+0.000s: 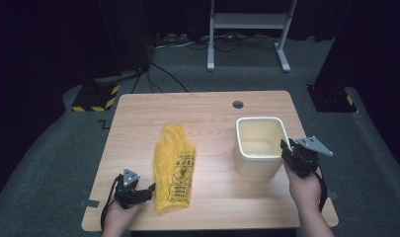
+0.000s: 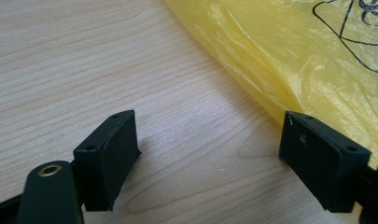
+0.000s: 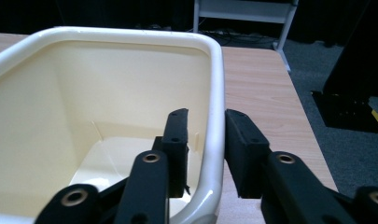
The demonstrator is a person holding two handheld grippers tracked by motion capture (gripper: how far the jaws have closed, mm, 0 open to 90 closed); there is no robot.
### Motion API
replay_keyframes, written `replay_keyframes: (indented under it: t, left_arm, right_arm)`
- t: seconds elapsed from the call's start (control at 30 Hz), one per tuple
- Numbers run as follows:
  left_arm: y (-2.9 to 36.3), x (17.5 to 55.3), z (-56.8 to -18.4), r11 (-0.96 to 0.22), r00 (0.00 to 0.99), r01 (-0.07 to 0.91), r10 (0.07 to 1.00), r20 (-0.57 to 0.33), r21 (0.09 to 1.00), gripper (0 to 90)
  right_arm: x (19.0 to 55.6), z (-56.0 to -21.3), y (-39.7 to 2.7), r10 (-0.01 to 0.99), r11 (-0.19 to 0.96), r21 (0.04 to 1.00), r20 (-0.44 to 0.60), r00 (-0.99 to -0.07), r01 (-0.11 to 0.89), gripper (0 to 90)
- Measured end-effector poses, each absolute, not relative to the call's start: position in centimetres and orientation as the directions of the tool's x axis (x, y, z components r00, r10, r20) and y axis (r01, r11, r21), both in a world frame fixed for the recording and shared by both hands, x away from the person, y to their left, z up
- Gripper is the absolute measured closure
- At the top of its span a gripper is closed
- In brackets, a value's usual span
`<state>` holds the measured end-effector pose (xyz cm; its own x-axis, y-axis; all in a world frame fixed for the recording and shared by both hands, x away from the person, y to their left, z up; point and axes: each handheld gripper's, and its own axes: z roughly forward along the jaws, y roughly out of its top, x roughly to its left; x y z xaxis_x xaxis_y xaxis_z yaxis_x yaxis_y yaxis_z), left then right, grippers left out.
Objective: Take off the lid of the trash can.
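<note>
- Right gripper (image 3: 205,154) straddles the near right rim of the cream bin (image 1: 247,163), one jaw inside the wall, one outside, narrowed to a slim gap on either side of the plastic; whether the pads press yet cannot be told.
- Left gripper (image 2: 210,163) rests low on the bench (image 1: 138,123) at near left, jaws wide with bare wood between them, its right pad just at the edge of the yellow bag (image 1: 174,168).
- Bag lies flat at mid-bench, printed side up, left of the bin and apart from it; bin stands upright and empty at right.
- Risk, as judged: a pinch on one wall alone gives little purchase, so the bin could tip or swing round the grip if raised, or skid across the wood if pushed.
- Risk, as judged: thin film lying flat may slide away or bunch when the left gripper closes, leaving the pads to scrape wood.
- Right gripper view shows the rim running between the jaws and the bin's bare floor; the high view shows that gripper merely at the bin's corner.
- High view alone lays out bag, bin and both hands together; the left gripper view gives film wrinkles and wood grain close up.
</note>
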<state>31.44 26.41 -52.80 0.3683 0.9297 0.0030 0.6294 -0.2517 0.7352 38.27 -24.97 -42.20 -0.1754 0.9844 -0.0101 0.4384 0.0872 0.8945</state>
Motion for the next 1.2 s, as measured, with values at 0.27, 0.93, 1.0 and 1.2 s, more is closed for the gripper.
replay_keyframes:
  t: [0.27, 0.93, 1.0, 1.2]
  left_arm:
    - [26.4, 31.4, -52.8, -0.251, 0.368, 0.629, 0.93, 0.003, 0.735, 19.6]
    - [26.4, 31.4, -52.8, -0.251, 0.371, 0.629, 0.929, 0.0, 0.735, 19.6]
    - [26.4, 31.4, -52.8, -0.251, 0.371, 0.629, 0.929, 0.0, 0.735, 19.6]
    - [26.4, 31.4, -52.8, -0.252, 0.372, 0.629, 0.928, 0.0, 0.735, 19.6]
  right_arm:
    - [38.2, -42.2, -24.5, 0.981, 0.094, 0.892, -0.007, -0.195, 0.441, 75.3]
    - [36.0, -42.6, -17.2, 0.93, 0.186, 0.904, -0.035, -0.366, 0.385, 80.3]
    - [36.0, -42.6, -16.5, 0.927, 0.19, 0.904, -0.037, -0.373, 0.384, 80.3]
    - [35.9, -42.6, -15.9, 0.927, 0.195, 0.903, -0.043, -0.372, 0.382, 80.1]
